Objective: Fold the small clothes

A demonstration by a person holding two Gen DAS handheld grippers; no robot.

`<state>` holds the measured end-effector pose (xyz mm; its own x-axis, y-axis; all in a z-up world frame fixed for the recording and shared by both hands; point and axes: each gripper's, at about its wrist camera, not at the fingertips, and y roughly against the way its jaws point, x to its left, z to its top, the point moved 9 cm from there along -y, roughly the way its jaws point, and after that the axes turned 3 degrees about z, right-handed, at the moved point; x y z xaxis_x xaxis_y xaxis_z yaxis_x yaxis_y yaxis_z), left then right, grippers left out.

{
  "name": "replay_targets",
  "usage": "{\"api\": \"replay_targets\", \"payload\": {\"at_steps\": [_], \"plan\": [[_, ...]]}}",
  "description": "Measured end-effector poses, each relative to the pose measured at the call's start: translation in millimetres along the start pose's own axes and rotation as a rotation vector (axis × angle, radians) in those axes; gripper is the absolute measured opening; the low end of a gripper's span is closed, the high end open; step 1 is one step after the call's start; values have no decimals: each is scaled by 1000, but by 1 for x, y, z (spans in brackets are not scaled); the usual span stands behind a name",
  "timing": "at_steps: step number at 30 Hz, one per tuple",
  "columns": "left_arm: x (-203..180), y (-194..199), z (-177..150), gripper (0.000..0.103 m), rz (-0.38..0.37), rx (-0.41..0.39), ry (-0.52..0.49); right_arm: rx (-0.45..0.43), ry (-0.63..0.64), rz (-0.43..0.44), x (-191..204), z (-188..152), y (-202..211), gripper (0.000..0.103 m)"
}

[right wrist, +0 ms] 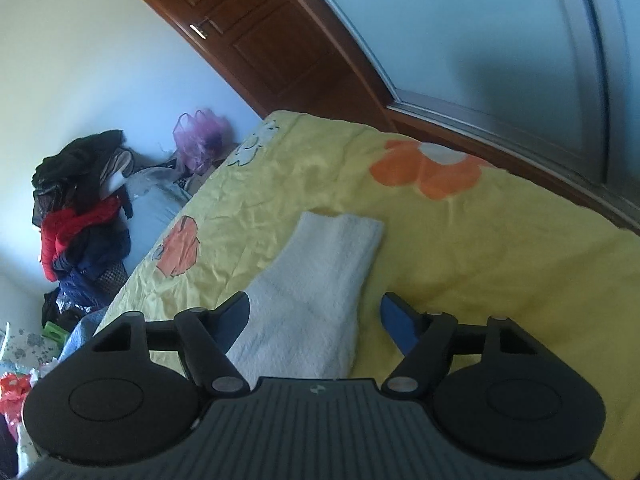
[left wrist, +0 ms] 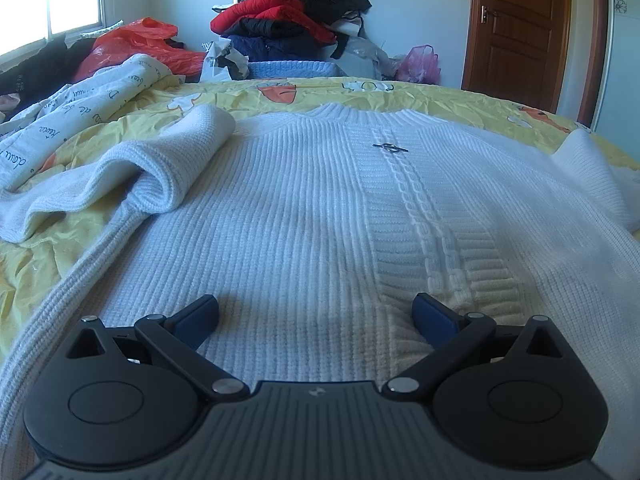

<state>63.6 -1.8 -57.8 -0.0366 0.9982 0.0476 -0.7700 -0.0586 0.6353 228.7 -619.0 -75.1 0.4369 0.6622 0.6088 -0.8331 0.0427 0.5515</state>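
A white ribbed knit sweater (left wrist: 320, 208) lies flat, front up, on the yellow flowered bedspread (left wrist: 240, 94). Its left sleeve (left wrist: 172, 160) is bent back and bunched beside the body. A small metal clasp (left wrist: 390, 148) sits on the chest. My left gripper (left wrist: 316, 312) is open and hovers low over the sweater's hem, holding nothing. In the right wrist view the other sleeve (right wrist: 316, 280) lies stretched out on the bedspread (right wrist: 480, 248). My right gripper (right wrist: 314, 312) is open with its fingers either side of that sleeve, not closed on it.
A white printed cloth (left wrist: 80, 112) lies at the bed's left. Behind the bed stand a pile of dark and red clothes (left wrist: 292, 12), a red plastic bag (left wrist: 132, 44) and a pink bag (left wrist: 418, 64). A brown door (left wrist: 520, 28) is at the right.
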Motion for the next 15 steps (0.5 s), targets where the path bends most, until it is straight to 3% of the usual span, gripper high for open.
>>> {"api": "replay_targets", "payload": {"at_steps": [1,2,3,4,10,15], "plan": [[0,0,0,103,0,0,0,-2,17,0,3,-3,-5,67],[0,0,0,103,-1,0,1,3,30,-6,3,3,-5,51],[0,0,0,103,-1,0,2,13,51,-33,4,4,-9,24],[0,0,0,103,-3,-1,4,11,73,-53,6,6,-11,19],[0,0,0,103,-15,-3,16,-111,161,-15,38,3,34,18],[3,1,2,103,-39,-12,48,-180,361,163,125,-27,105,18]]}}
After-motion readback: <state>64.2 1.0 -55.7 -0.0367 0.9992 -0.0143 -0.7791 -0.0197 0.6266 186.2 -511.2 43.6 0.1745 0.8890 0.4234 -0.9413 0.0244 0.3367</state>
